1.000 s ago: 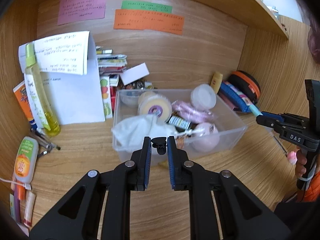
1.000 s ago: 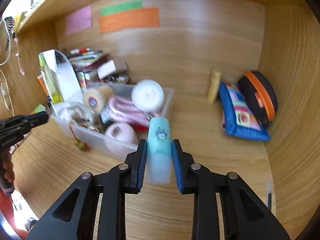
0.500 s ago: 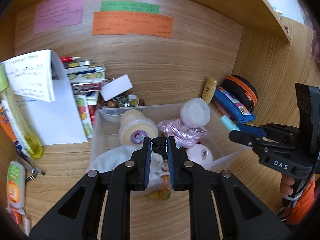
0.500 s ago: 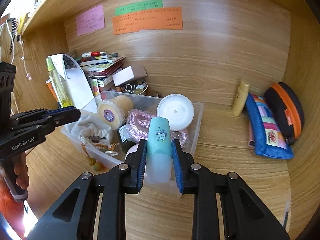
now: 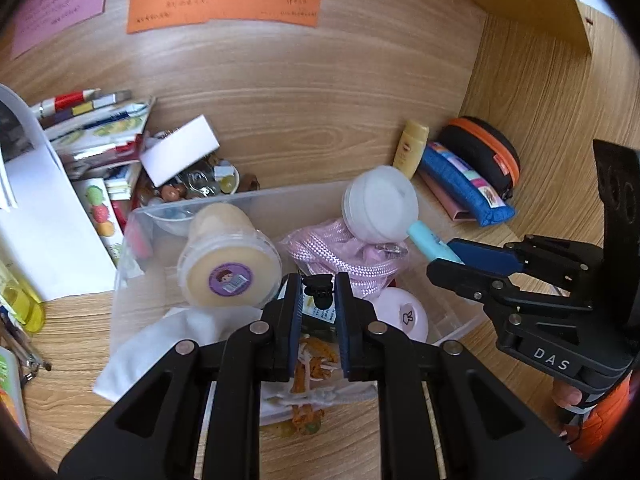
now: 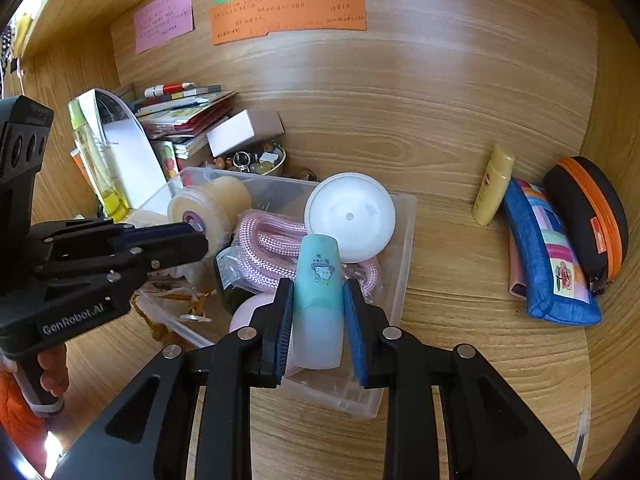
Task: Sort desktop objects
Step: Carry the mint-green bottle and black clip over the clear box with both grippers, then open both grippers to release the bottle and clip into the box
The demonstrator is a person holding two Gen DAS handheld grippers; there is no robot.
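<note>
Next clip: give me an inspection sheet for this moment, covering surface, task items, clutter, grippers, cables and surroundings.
Surface: wooden desk, grain visible.
Job's things: clear bin holding a pink rope, white round lid, cream jar and white cloth.
Clutter: book stack, small white box, trinket bowl at back left; yellow tube, blue pouch, black case with orange zip at right.
Grippers: left gripper shut on a small black clip; right gripper shut on a teal bottle, both over the bin.
Cables: nothing seen.
Surroundings: pink, green and orange notes on the back wall.
</note>
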